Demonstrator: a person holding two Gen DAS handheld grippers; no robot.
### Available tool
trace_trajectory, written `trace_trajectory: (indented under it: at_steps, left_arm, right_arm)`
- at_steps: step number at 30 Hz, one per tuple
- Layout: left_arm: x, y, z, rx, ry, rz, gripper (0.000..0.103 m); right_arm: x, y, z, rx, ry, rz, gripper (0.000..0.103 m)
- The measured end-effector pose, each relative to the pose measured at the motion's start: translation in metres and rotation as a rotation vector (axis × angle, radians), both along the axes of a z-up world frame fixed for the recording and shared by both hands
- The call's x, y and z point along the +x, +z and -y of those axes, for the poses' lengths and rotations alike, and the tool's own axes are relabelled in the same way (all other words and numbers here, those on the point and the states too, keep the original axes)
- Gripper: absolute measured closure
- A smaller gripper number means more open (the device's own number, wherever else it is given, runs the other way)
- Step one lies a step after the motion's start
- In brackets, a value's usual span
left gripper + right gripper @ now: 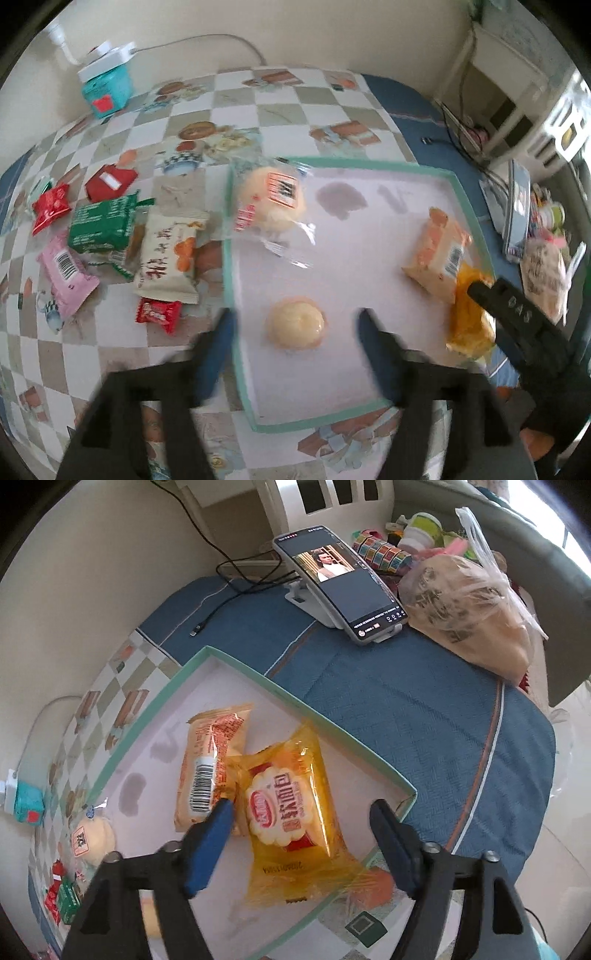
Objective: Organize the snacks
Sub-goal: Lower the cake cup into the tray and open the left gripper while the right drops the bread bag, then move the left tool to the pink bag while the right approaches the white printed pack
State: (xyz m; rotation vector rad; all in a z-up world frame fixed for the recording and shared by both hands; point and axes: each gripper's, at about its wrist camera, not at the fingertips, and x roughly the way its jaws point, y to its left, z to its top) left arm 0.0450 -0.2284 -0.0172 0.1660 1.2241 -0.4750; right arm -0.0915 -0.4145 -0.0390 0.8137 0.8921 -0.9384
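Both tongs stand open and empty. The left gripper [295, 325] straddles the round pale bun [295, 322] near the tray's [236, 295] left rim — the right gripper [301, 808] over the yellow bread packet [291, 812], long axis running near-to-far.

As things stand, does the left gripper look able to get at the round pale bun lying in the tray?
Probably yes. The left gripper hangs open right over the round pale bun, one finger on each side, nothing between them. The tray has only a low rim, and the other packets lie apart from the bun.
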Motion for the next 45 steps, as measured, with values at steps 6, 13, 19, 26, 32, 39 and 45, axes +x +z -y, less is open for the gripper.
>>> trace_trajectory:
  at_steps: [6,13,19,26,32,39,45]
  left_arm:
    - [0.025,0.002,-0.043,0.026,0.187,-0.024,0.011]
    - [0.055,0.004,-0.132,0.045,0.479,-0.046,0.005]
    - [0.063,0.016,-0.188,0.079,0.613,-0.014,0.005]
    - [0.067,0.028,-0.240,0.084,0.734,0.022,0.005]
    - [0.068,0.030,-0.288,0.070,0.852,0.023,0.004]
    - [0.071,0.022,-0.318,0.071,0.905,0.001,0.004]
    - [0.081,0.019,-0.320,0.055,0.894,-0.012,0.004]
  right_arm:
    - [0.011,0.002,-0.011,-0.014,0.055,-0.017,0.008]
    - [0.032,0.018,-0.040,-0.100,0.152,-0.048,0.000]
    - [0.059,0.030,-0.082,-0.149,0.301,-0.041,0.000]
    - [0.095,0.029,-0.158,-0.141,0.544,-0.017,0.000]
    - [0.104,0.025,-0.192,-0.111,0.634,0.015,0.000]
    - [0.116,0.024,-0.204,-0.113,0.648,0.053,0.000]
    - [0.126,0.022,-0.203,-0.107,0.649,0.062,0.000]
